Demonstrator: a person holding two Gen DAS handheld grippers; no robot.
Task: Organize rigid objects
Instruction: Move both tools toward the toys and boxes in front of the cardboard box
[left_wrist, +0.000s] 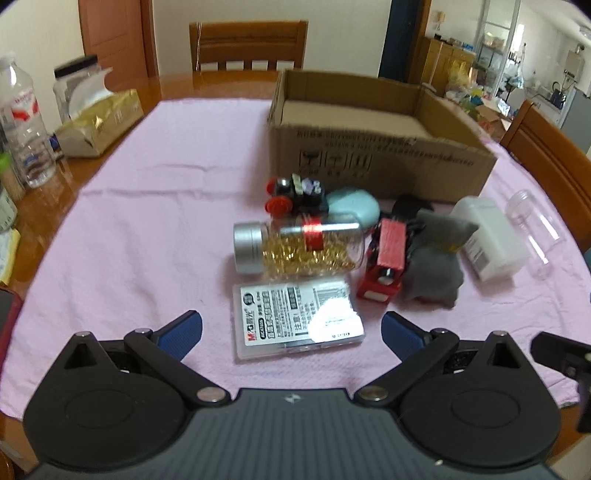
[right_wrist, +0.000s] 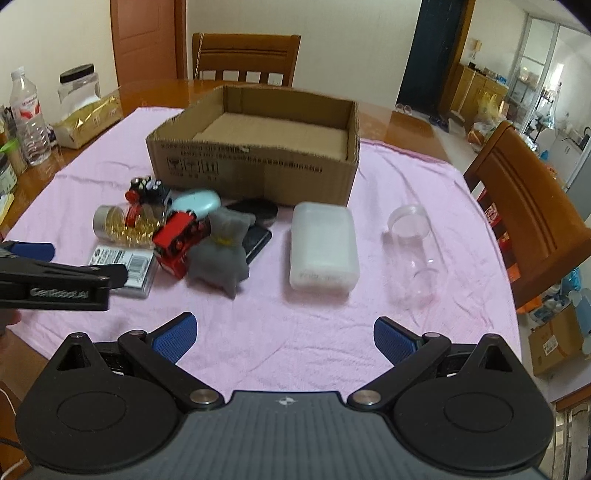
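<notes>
Left wrist view: your left gripper (left_wrist: 291, 332) jaws gape wide, empty, straddling the flat case (left_wrist: 297, 319); right gripper (right_wrist: 284, 334) likewise empty. Box (right_wrist: 258, 166) beyond. Judged next: close on the case.

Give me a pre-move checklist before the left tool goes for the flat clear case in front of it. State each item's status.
1. Left tool open: ok, both blue pads spread wide with nothing between them.
2. Flat clear case lined up: ok, it lies between the pads, just ahead.
3. Case free of neighbours: cannot tell; the glass jar of gold beads lies right against its far edge and may touch it.
4. Cardboard box ready: ok, open top, floor bare where visible.
5. Right tool out of the way: ok, open, over bare pink cloth short of the white plastic box.
6. Red toy train clear of the case: ok, off to its right.
</notes>
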